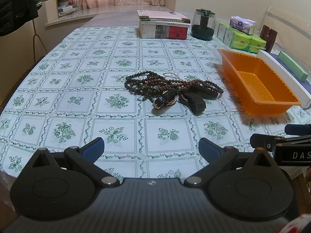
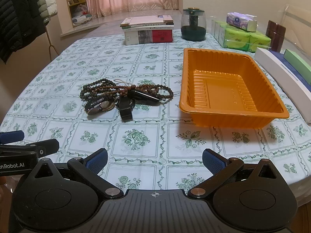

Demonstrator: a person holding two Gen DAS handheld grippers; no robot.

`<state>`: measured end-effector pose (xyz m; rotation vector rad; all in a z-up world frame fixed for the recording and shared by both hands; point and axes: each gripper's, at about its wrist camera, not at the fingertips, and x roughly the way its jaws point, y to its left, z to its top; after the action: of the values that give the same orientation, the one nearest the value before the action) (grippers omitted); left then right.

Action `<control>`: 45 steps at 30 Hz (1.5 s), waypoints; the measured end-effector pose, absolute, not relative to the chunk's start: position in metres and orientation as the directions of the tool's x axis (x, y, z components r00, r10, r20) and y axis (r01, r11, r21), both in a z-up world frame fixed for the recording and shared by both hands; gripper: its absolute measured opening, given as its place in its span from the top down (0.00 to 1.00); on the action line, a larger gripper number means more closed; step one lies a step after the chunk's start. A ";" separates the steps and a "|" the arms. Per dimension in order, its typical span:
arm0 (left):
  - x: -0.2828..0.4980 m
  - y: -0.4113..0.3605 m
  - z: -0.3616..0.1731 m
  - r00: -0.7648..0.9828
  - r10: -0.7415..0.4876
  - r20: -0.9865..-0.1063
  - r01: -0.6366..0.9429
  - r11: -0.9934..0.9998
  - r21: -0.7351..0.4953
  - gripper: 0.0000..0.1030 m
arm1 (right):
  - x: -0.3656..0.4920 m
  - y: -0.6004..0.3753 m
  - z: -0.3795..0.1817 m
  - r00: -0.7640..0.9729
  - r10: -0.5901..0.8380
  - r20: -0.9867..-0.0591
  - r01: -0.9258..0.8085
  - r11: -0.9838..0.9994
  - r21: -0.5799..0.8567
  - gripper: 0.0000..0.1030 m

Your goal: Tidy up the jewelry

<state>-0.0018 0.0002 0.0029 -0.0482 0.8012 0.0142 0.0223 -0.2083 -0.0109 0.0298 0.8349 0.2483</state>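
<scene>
A tangled pile of dark bead necklaces (image 1: 155, 82) lies on the tablecloth with two black watches (image 1: 165, 99) on its near side. The pile also shows in the right wrist view (image 2: 120, 90), with the watches (image 2: 126, 106) in front. An empty orange plastic tray (image 1: 258, 85) (image 2: 229, 89) stands to the right of the pile. My left gripper (image 1: 151, 149) is open and empty, near the table's front edge, well short of the pile. My right gripper (image 2: 155, 160) is open and empty, near the front edge, facing the gap between pile and tray.
A stack of books (image 1: 163, 25), a dark green jar (image 1: 203, 24), tissue packs (image 1: 243, 36), a brown canister (image 1: 269, 36) and long white and green boxes (image 1: 287, 73) line the far and right sides. Patterned tablecloth (image 1: 77, 101) surrounds the pile.
</scene>
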 end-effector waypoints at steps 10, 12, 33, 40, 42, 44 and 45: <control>-0.002 -0.001 0.003 0.695 -0.008 -0.719 -0.028 0.999 -0.039 0.01 | 0.022 -0.209 -0.011 0.646 0.230 -0.728 -0.206 0.971 0.124 0.00; -0.002 -0.002 0.003 0.695 -0.008 -0.719 -0.028 0.999 -0.038 0.01 | 0.023 -0.209 -0.011 0.646 0.230 -0.728 -0.205 0.971 0.125 0.00; -0.003 -0.005 0.003 0.694 -0.018 -0.720 -0.022 0.999 -0.046 0.01 | 0.022 -0.209 -0.009 0.646 0.230 -0.728 -0.204 0.971 0.125 0.00; -0.003 -0.004 0.002 0.694 -0.019 -0.720 -0.021 0.999 -0.047 0.01 | 0.021 -0.209 -0.009 0.646 0.230 -0.728 -0.205 0.971 0.125 0.00; -0.003 -0.004 0.002 0.694 -0.020 -0.720 -0.021 0.999 -0.048 0.01 | 0.021 -0.209 -0.009 0.646 0.230 -0.728 -0.205 0.971 0.126 0.00; -0.003 -0.004 0.002 0.694 -0.019 -0.719 -0.021 0.999 -0.047 0.01 | 0.021 -0.209 -0.009 0.647 0.230 -0.727 -0.205 0.971 0.125 0.00; -0.003 -0.004 0.002 0.694 -0.019 -0.720 -0.021 0.999 -0.047 0.01 | 0.021 -0.209 -0.009 0.646 0.230 -0.727 -0.205 0.971 0.125 0.00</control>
<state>-0.0027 -0.0043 0.0025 -0.0530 0.8037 0.0009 0.0213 -0.2086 -0.0090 0.0325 0.8319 0.2473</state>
